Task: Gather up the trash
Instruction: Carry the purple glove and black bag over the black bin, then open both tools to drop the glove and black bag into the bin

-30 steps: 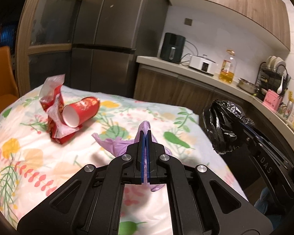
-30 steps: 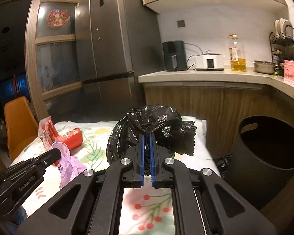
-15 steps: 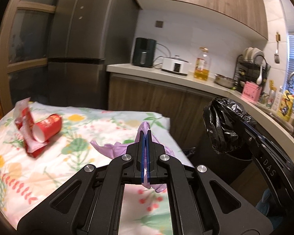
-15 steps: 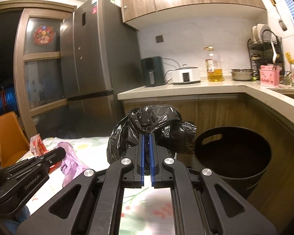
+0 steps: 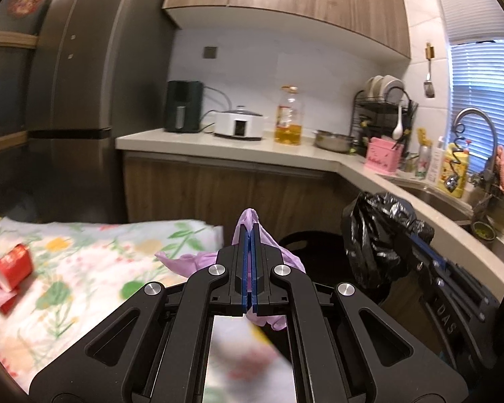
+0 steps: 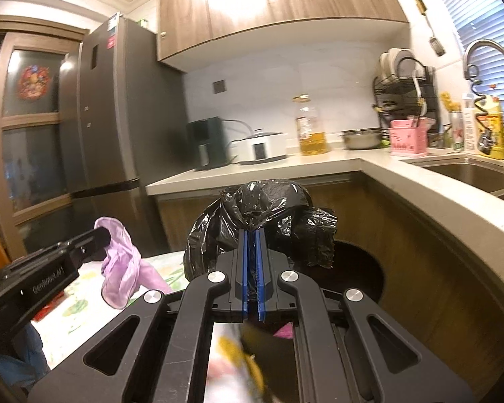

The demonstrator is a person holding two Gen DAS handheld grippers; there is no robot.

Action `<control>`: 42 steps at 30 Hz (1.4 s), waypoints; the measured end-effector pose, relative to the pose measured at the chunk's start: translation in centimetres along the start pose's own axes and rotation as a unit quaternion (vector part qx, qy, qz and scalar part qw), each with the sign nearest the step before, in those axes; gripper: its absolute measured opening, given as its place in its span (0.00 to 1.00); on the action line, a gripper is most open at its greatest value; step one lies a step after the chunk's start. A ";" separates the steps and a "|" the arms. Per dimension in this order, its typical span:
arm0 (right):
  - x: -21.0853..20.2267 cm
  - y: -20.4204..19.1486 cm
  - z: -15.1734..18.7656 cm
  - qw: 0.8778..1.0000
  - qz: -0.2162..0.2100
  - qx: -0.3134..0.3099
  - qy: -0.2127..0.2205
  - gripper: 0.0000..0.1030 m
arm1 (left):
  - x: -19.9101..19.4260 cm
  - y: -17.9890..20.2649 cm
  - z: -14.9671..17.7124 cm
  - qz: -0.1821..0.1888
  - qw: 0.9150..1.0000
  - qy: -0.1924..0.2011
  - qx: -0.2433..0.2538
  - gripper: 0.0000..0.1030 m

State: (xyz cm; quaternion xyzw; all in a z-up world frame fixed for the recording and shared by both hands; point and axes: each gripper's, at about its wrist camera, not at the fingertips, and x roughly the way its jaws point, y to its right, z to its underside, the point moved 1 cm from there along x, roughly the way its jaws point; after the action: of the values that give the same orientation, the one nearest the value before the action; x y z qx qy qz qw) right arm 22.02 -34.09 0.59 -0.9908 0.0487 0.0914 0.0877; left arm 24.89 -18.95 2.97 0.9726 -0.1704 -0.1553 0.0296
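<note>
My left gripper (image 5: 249, 235) is shut on a crumpled lilac glove (image 5: 285, 258), held over the right end of the flowered table (image 5: 94, 268); from the right wrist view the same glove (image 6: 121, 265) hangs from that gripper (image 6: 100, 235). My right gripper (image 6: 251, 238) is shut on a crumpled black plastic bag (image 6: 262, 208), also seen at the right of the left view as a black bundle (image 5: 376, 238). Behind the bag stands a dark round bin (image 6: 359, 268), its rim (image 5: 295, 240) partly hidden. A red paper cup and red wrapper (image 5: 10, 265) lie on the table at far left.
A curved kitchen counter (image 6: 436, 198) wraps around the bin, with a sink (image 6: 470, 174) at the right. An air fryer (image 5: 183, 110), cooker, oil bottle (image 5: 289, 117) and dish rack stand on it. A tall fridge (image 5: 84, 100) stands left; a blue sleeve (image 6: 13, 366) shows low left.
Both grippers have swung right, away from the table toward the bin and counter, each keeping its load. The red cup has slid to the left edge of the left view; the sink has come in.
</note>
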 end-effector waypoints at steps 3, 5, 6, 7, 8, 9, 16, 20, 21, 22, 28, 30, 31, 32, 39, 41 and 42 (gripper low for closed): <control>0.5 1.4 -0.2 1.000 0.013 0.005 0.001 0.05 | 1.5 1.8 -0.6 0.017 1.000 0.005 0.011 0.00; 0.8 2.2 -0.4 1.000 0.021 0.009 0.003 0.05 | 2.3 2.7 -0.6 0.024 1.000 0.006 0.017 0.00; 0.9 2.5 -0.4 1.000 0.022 0.011 0.003 0.05 | 2.6 3.1 -0.6 0.027 0.999 0.005 0.018 0.00; 1.0 2.8 -0.4 1.000 0.024 0.012 0.003 0.05 | 3.2 3.6 -0.6 0.034 0.999 0.002 0.019 0.00; 1.2 3.2 -0.4 1.000 0.027 0.015 0.004 0.05 | 3.6 3.8 -0.6 0.037 0.999 0.002 0.019 0.00; 1.3 3.3 -0.4 0.999 0.028 0.016 0.004 0.05 | 4.0 4.2 -0.5 0.041 0.999 0.001 0.021 0.00; 2.1 4.4 -0.4 0.999 0.039 0.022 0.002 0.05 | 5.8 5.4 0.0 0.055 0.998 -0.008 0.026 0.00; 2.5 4.8 -0.4 0.999 0.044 0.022 0.001 0.05 | 6.8 5.7 0.2 0.062 0.998 -0.013 0.024 0.00; 2.6 4.9 -0.4 0.999 0.044 0.023 0.000 0.05 | 7.0 5.8 0.3 0.063 0.998 -0.014 0.024 0.00; 2.7 4.9 -0.4 0.999 0.044 0.023 0.000 0.05 | 7.1 5.9 0.3 0.064 0.998 -0.015 0.024 0.00; 3.5 4.6 -0.2 0.999 0.043 0.024 -0.003 0.05 | 8.1 5.9 0.7 0.071 0.997 -0.017 0.019 0.00; 3.8 4.6 -0.1 0.999 0.044 0.022 -0.005 0.05 | 8.5 5.7 0.8 0.072 0.997 -0.019 0.017 0.00; 4.1 4.6 -0.1 0.999 0.044 0.022 -0.006 0.05 | 8.7 5.5 0.9 0.072 0.997 -0.021 0.012 0.01; 4.2 4.4 0.0 0.999 0.044 0.023 -0.008 0.05 | 8.9 5.4 1.0 0.075 0.997 -0.022 0.009 0.01; 5.2 4.9 0.5 0.998 0.048 0.025 -0.019 0.21 | 10.3 4.7 1.9 0.079 0.996 -0.048 -0.007 0.33; 5.1 5.1 0.7 0.998 0.050 0.028 -0.022 0.26 | 10.3 4.4 2.1 0.075 0.996 -0.048 -0.008 0.42; 5.1 5.1 0.8 0.998 0.051 0.028 -0.023 0.30 | 10.3 4.1 2.2 0.071 0.996 -0.049 -0.012 0.47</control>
State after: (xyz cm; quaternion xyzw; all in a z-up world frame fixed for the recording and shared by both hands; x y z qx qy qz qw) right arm 26.27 -39.35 -2.01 -0.9817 0.0999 0.1172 0.1119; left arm 32.09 -26.33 -1.67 0.9488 -0.2387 -0.2019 0.0443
